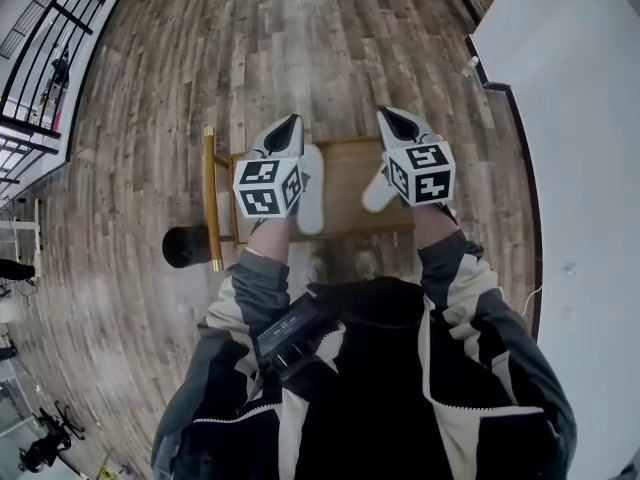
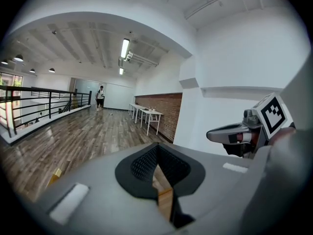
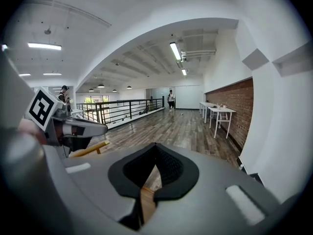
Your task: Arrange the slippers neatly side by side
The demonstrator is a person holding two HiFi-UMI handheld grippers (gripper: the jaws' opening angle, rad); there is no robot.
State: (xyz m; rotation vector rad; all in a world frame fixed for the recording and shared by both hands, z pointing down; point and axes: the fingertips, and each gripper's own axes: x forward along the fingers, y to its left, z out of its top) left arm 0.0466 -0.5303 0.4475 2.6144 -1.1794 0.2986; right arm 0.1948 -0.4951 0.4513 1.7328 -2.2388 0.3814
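White left slipper (image 1: 312,200) lies on the wooden desk (image 1: 350,168) just right of the left hand-held gripper (image 1: 288,128). The right slipper (image 1: 378,196) is just left of the right hand-held gripper (image 1: 395,120). Both are pinched closed, nothing held.

This is a large open loft-style office or studio on an upper level. A wood plank floor (image 1: 280,38) runs the length of the hall, and a black metal railing (image 3: 117,110) guards its open edge. An exposed brick wall (image 3: 239,102), white tables (image 3: 221,110) lined along it and tube lights (image 2: 124,48) on a bare ceiling point to a workspace rather than a home.
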